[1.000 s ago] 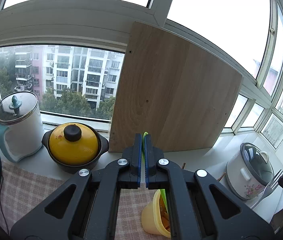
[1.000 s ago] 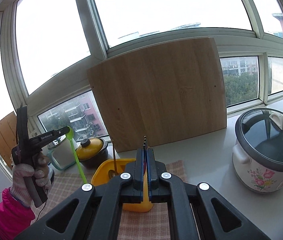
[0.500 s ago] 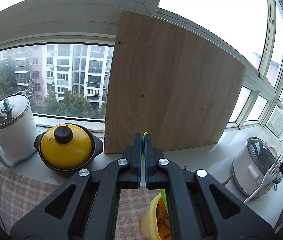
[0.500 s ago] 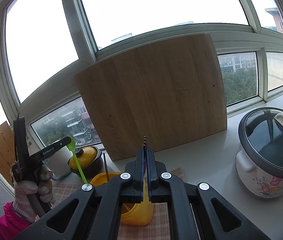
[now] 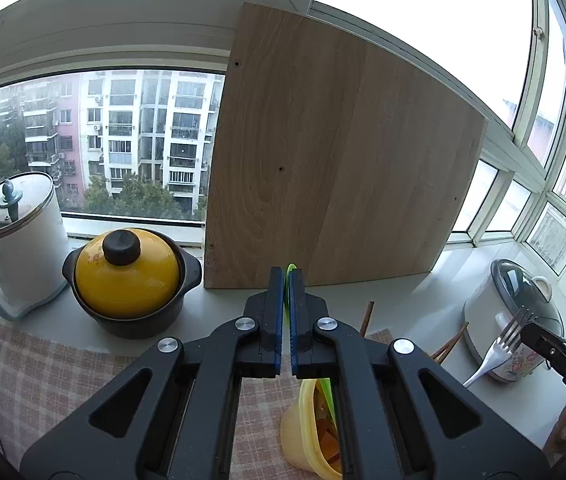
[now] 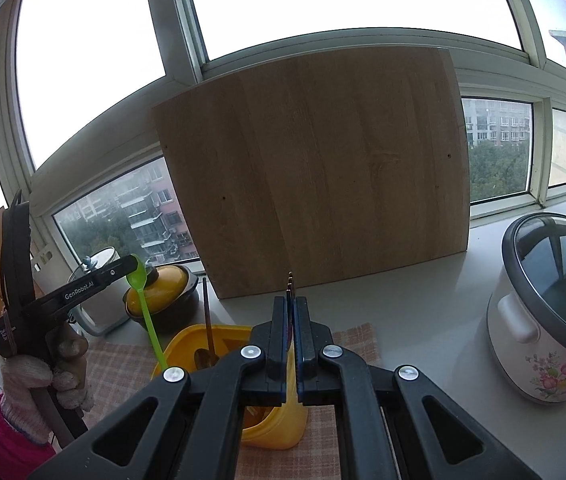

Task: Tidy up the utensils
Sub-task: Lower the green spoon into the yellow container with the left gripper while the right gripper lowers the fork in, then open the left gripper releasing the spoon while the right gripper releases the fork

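Left gripper (image 6: 135,267) clamped on green spoon (image 6: 147,312), right gripper (image 5: 523,326) clamped on fork (image 5: 497,350), both over yellow cup (image 6: 219,332) near the cloth's back edge. Lower slowly, handles first, then let go.

Home kitchen: rice cooker (image 6: 547,316), clay pot (image 5: 127,280), windowsill

The holder (image 6: 219,336) stands on the cloth (image 6: 119,364), before the board (image 6: 315,168), left of the cooker (image 6: 547,312).
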The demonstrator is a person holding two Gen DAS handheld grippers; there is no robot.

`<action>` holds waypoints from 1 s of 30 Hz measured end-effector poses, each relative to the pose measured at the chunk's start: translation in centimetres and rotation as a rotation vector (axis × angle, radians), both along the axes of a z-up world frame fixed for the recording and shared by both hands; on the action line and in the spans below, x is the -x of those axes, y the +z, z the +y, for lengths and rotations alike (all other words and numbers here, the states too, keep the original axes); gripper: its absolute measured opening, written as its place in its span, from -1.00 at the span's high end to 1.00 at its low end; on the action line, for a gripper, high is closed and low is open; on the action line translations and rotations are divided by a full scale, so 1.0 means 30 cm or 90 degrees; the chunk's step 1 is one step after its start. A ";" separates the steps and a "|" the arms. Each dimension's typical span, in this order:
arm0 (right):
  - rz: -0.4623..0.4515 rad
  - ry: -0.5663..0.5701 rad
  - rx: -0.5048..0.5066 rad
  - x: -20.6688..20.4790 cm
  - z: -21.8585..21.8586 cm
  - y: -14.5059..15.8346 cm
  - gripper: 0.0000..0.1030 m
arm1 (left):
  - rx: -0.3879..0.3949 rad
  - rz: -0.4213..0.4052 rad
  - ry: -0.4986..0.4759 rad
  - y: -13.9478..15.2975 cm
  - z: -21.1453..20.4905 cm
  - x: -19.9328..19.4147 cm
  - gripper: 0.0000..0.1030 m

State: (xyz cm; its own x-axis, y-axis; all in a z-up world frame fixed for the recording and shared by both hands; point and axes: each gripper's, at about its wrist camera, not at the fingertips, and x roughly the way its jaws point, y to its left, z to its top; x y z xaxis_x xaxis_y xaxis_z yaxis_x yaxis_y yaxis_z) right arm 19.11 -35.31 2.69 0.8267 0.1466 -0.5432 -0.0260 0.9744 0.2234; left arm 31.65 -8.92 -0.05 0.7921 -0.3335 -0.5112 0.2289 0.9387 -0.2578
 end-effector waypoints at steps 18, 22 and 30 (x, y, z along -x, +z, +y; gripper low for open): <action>0.045 0.023 -0.025 0.006 0.029 -0.083 0.98 | 0.027 0.019 -0.051 -0.013 -0.008 0.119 1.00; 0.052 0.026 -0.030 0.015 0.039 -0.096 0.97 | 0.024 0.027 -0.058 -0.021 -0.007 0.130 1.00; 0.063 0.036 -0.040 0.028 0.046 -0.106 0.86 | 0.025 0.030 -0.068 -0.018 -0.005 0.151 1.00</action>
